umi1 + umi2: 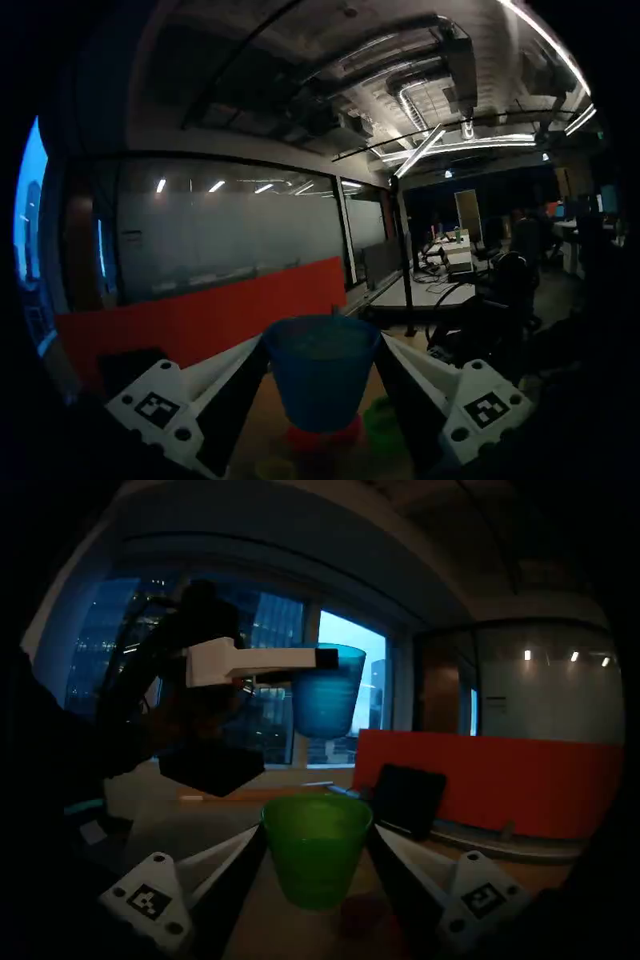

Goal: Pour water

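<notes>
Left gripper view: the left gripper [322, 346] has its fingers clenched on the blue cup [322, 376], one finger pressing each side.
Blue cup: upright between the fingertips, raised off the bench [254, 432]; its contents are too dark to tell.
Below the fingers: a red object [324, 438] lies under the blue cup's base, and the green cup [384, 422] sits just inside the right finger, both dim.
Right gripper view: up and left of the fingers, a person's hand [196, 716] holds the left gripper [324, 660]. Its white finger crosses the blue cup [324, 692], which hangs upright against the window [374, 688].
Right gripper: the right gripper [317, 832] grasps the green cup [318, 860], which is upright with a finger touching each side.
Green cup base: cannot tell whether it meets the bench [272, 928].
Beyond the right finger: a black flat object [408, 798] in front of a red panel [512, 784].
</notes>
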Motion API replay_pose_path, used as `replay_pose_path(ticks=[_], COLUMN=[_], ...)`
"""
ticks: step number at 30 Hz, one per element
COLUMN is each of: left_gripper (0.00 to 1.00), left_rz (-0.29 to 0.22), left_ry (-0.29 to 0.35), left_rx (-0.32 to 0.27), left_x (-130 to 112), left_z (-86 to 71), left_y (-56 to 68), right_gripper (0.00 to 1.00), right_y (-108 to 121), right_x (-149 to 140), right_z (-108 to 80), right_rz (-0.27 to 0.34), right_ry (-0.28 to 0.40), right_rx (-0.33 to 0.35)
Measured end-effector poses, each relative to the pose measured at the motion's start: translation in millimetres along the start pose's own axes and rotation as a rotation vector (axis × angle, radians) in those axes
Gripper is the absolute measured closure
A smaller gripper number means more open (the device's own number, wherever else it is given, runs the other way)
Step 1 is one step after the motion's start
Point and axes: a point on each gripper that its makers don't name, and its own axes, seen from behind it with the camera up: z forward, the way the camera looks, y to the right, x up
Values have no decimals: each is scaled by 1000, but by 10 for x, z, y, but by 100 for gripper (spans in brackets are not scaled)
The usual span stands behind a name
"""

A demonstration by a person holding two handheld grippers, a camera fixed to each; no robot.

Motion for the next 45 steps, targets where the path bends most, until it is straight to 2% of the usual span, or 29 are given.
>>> replay_pose_path(ticks=[3,6,14,30,45], left_gripper=[12,12,11,11,11], left_rz=[-48,-71,-65,-63,-52], left_ry=[-3,-7,-54,-165,-273], left_rx=[-17,-26,-2,52,63], left_x=[-21,-65,-265,-894,-1510], left_z=[-3,-4,-61,-303,-461], left_y=[31,23,-101,-369,-481], right_gripper=[11,11,11,10,10], right_y=[-9,-20,8,179,404], right_x=[3,0,-27,-138,-269], right_z=[6,10,2,-45,-155], right_rz=[-2,-4,1,18,53], right_ry=[1,-2,-13,-71,-138], right_rx=[1,3,-6,-25,-46])
